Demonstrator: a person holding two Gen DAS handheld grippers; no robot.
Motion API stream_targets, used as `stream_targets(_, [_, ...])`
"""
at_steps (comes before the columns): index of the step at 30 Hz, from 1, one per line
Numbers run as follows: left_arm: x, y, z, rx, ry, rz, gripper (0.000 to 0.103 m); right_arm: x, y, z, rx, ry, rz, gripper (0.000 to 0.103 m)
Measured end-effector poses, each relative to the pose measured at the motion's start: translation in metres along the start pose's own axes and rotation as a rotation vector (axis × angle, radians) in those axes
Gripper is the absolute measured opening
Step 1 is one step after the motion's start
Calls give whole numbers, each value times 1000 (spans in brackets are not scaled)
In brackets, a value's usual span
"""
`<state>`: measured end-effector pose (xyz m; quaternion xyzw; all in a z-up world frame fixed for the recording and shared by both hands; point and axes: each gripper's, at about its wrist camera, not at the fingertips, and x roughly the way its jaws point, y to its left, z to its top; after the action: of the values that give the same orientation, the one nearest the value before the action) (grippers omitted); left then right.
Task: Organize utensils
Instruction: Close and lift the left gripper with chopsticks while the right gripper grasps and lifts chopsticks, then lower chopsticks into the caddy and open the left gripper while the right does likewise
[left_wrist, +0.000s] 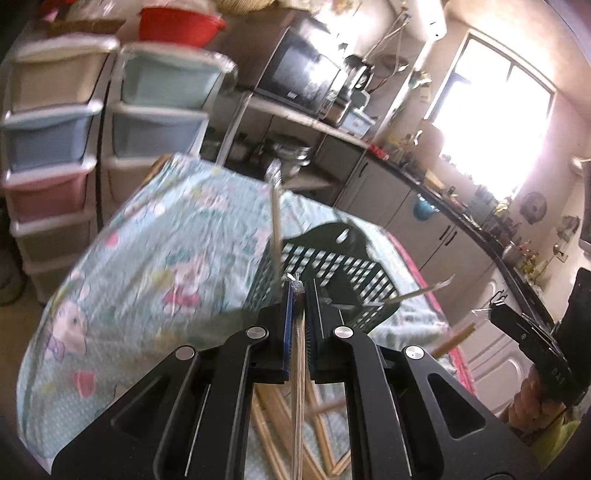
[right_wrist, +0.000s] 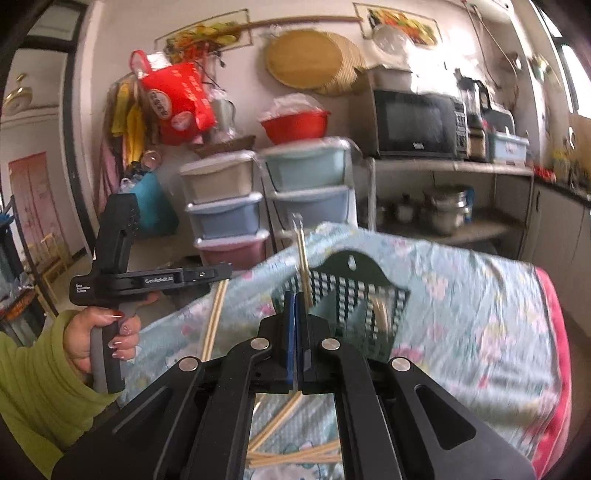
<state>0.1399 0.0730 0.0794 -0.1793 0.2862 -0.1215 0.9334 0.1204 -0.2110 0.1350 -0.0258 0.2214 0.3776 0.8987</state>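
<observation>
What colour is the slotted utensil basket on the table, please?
Black basket, clearest in the right wrist view.

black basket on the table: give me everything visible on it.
The black basket is a dark plastic lattice holder with a grid of small openings and a raised arched back plate with a hanging slot. It sits upright on the floral tablecloth. A divider seems to split the inside, where something pale shows. No tongs touch it.

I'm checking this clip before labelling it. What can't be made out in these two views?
- Left wrist view: the stick in the left gripper is smeared by motion; whether it is one stick or a pair is unclear.
- Right wrist view: the basket inside is blurred, contents unreadable.
- Both views: loose sticks on the cloth are partly hidden by the gripper bodies.
</observation>
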Motion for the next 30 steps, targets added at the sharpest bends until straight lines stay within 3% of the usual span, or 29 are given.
stream_targets(10, [-12, -34, 38, 72, -104, -54, 3, -11, 10, 32, -60, -77, -10, 1])
stream_targets(22, [-15, -55, 81, 72, -257, -49, 3, -13, 8, 59, -53, -147, -2, 1])
stream_targets(30, [-10, -67, 102, 73, -309, -50, 3, -15, -6, 81, -20, -199, -33, 1])
